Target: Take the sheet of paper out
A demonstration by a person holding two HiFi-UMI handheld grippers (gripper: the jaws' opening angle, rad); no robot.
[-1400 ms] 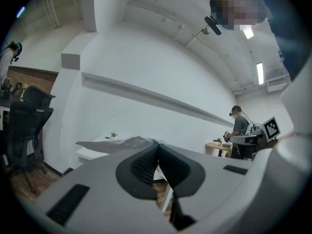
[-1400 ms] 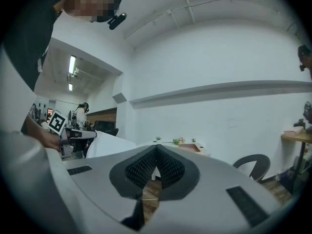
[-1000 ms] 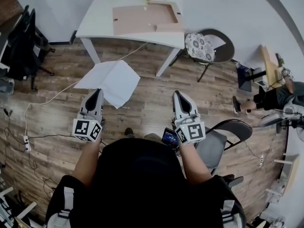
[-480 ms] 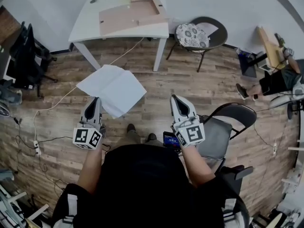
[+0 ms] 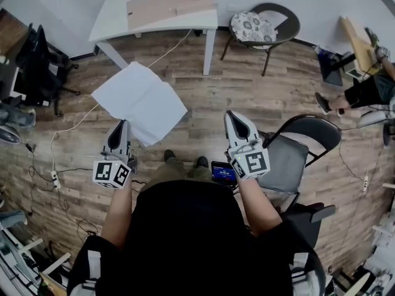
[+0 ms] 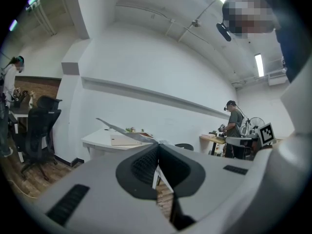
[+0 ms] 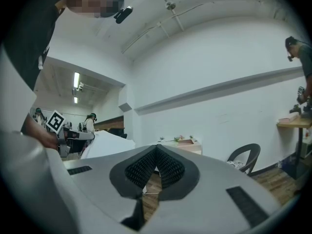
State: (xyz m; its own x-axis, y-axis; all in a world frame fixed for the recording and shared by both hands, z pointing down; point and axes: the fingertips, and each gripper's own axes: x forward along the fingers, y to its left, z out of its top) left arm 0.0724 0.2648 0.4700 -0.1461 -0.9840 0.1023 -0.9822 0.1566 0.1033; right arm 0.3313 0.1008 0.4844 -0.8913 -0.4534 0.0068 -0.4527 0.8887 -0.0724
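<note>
The left claw (image 5: 121, 123) (image 6: 157, 147) is closed on 1 corner of the sheet of paper (image 5: 139, 102) (image 6: 124, 130). The pads meet at the tip, and the sheet runs out from them forward and to the left. The sheet hangs in the air above the wooden floor (image 5: 247, 85), well apart from the white tabletop (image 5: 111, 24), and it shows 1 shallow fold line across its middle. The right claw (image 5: 229, 115) (image 7: 156, 152) is closed with its pads together and nothing between them; it is held level beside the left claw. In the right gripper view the sheet (image 7: 105, 143) appears as a white shape to the left. Compared with 1 second ago, the tabletop and the tan cardboard tray (image 5: 166, 2) on it have shifted toward the top edge of the head view and are now partly cut off there. More floor lies between the sheet and the tabletop. The folding chair (image 5: 290, 159) now stands closer beside the right claw. Both claws remain closed, and the sheet stays gripped at the same corner.
</note>
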